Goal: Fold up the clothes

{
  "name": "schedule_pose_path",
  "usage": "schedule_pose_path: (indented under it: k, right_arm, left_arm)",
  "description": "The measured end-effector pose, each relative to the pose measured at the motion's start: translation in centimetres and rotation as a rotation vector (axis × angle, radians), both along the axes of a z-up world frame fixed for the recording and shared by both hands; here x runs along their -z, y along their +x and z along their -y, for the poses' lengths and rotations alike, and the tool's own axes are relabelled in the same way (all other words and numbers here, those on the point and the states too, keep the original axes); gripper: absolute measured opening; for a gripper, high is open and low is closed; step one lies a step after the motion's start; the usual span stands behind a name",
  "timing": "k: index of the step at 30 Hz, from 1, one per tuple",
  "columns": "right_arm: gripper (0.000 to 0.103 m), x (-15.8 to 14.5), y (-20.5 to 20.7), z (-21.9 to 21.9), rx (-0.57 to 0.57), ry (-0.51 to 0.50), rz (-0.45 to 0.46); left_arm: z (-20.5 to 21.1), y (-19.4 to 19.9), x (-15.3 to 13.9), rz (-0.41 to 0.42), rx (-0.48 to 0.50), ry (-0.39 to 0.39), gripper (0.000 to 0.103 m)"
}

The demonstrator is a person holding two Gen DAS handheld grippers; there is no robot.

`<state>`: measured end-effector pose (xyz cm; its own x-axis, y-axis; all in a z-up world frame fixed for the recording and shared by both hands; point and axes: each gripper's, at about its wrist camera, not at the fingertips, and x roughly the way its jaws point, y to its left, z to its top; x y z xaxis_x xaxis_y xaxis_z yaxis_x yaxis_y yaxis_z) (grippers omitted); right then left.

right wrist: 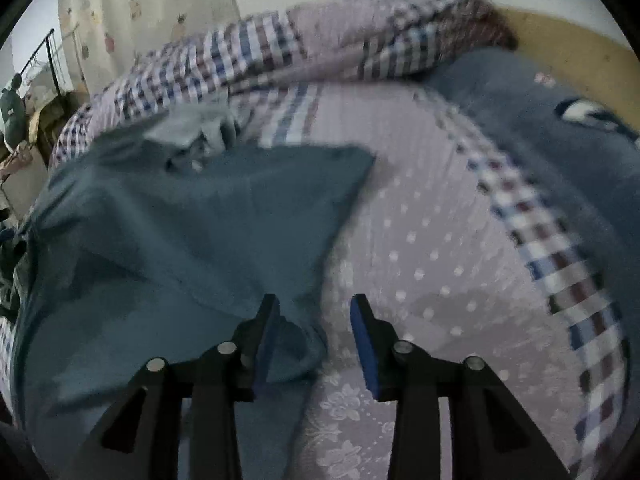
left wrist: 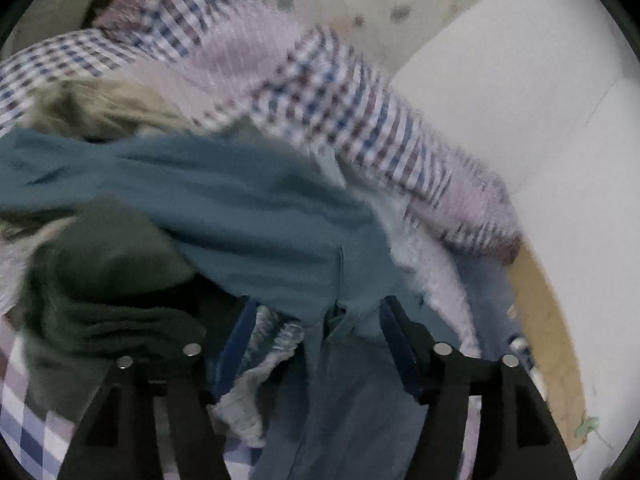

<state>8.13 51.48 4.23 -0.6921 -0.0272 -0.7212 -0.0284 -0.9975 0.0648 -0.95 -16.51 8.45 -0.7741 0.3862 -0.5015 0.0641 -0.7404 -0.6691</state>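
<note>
- In the left wrist view, the left gripper has its jaws standing wide apart; teal cloth hangs in the gap, but the blue pads do not press on it.
- Just beyond those jaws lies the teal garment, spread across a heap of laundry, with a seam running down toward the gap.
- To the left of it sits a dark green garment, bunched; a pale grey ribbed piece shows below, between the fingers.
- Farther off, an olive-beige piece and a checked quilt are piled up; all of this is blurred.
- In the right wrist view, the right gripper has its jaws parted; a corner of the teal garment lies beside the left pad, and I cannot tell whether it touches.
- The garment rests on a bed, on a lilac dotted sheet.
- To the right lies a blue blanket; the checked quilt is bunched along the far side.
- Beyond, a patterned curtain hangs by the wall.
</note>
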Motion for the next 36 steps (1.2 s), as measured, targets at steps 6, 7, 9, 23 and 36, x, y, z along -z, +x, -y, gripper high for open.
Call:
schedule_pose_path:
  k: [6, 7, 9, 23, 36]
  right_arm:
    - [0.08, -4.7, 4.2, 4.9, 0.002, 0.048, -0.168]
    - [0.084, -5.2, 5.2, 5.8, 0.001, 0.042, -0.19]
    - [0.088, -5.8, 7.1, 7.7, -0.003, 0.029, -0.224]
    - [0.092, -8.7, 10.1, 32.5, -0.299, 0.05, -0.469]
    - [0.1, -9.8, 0.1, 57.5, -0.772, 0.194, -0.32]
  left_arm:
    - [7.6, 5.3, 3.1, -0.15, -0.19, 0.224, 0.083]
    - [8.5, 5.8, 3.9, -0.156, -0.212, 0.263, 0.083]
    - [10.0, 6.3, 5.1, -0.151, -0.25, 0.333, 0.084]
    - [16.3, 7.2, 7.2, -0.171, -0.446, 0.417, 0.086]
    - [22.9, 7.0, 9.9, -0.096, -0.502, 0.491, 0.086]
